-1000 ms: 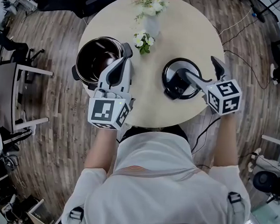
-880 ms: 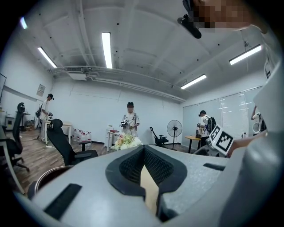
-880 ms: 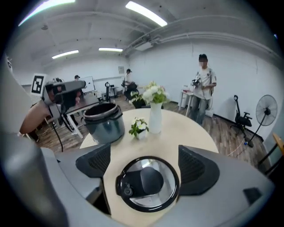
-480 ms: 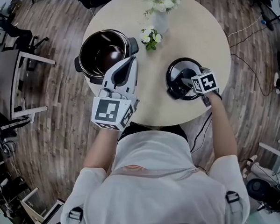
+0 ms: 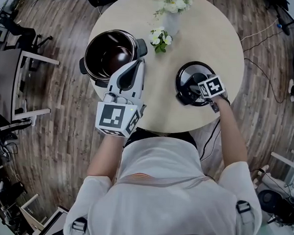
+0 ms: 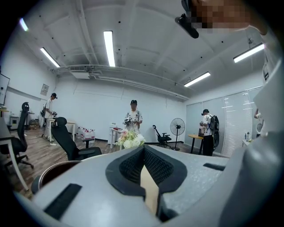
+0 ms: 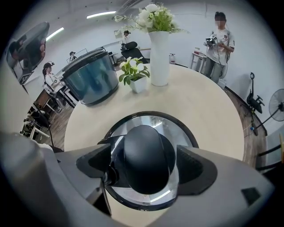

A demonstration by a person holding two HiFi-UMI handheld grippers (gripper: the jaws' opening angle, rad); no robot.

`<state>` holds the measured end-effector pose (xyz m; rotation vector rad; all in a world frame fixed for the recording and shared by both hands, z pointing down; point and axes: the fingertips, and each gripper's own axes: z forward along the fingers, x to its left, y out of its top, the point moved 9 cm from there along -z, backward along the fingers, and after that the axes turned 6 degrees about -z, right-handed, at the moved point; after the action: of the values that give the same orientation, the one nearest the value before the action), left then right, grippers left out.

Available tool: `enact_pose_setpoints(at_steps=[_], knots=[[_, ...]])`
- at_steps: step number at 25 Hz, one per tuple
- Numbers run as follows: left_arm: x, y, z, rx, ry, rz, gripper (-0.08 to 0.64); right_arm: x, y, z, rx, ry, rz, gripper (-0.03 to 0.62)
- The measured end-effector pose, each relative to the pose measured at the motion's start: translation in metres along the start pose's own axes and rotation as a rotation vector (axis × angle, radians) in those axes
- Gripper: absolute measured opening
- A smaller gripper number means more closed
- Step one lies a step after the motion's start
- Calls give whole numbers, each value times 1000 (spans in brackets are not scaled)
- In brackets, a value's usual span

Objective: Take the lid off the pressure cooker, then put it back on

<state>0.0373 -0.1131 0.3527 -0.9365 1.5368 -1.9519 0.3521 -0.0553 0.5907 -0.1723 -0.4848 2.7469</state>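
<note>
Item, pressure cooker pot: uncovered, standing at the left side of the round pale table, its dark inside open to the head view. Item, lid: off the pot, lying flat on the table well to the pot's right and near the edge closest to you, with its glass ring and dark rim up and a black knob in the middle. Your right gripper: pointed steeply down over the lid, jaws apart, one on each side of the knob. The knob stands between the pads, and a sliver of glass shows between one pad and the knob, so you have no grip on it. Its marker cube covers part of the lid in the head view. Your left gripper: held roughly level above the table's near-left edge, tips just beside the pot's right handle, jaws pressed together with nothing between them; whether the tips touch the pot cannot be told. Other stock on the table: a white vase of flowers at the far side and a small potted plant just in front of it. Beyond the table: wood-plank floor, an office chair, a standing fan and several people standing.
</note>
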Motion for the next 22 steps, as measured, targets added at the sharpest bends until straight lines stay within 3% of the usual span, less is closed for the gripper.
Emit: enact_pose_setpoints(at_steps=[2,3,4,5,22], knots=[[0,0,0,1,-1,-2,5,1,0,-1,10,-7,-5,448],[0,0,-1,1,-1,-3,4,1,0,-1,17,-18,-9,415],[1,0,-1,2,-2,-5,5,1,-1,-2,22,-32,-13,325],[0,0,-2,2,-3,-6,5,1,-2,-2,21,-42,-17,304],[1,-2,-10,-4,5,-8,4,1,-1,8,34,-51,-65,290]])
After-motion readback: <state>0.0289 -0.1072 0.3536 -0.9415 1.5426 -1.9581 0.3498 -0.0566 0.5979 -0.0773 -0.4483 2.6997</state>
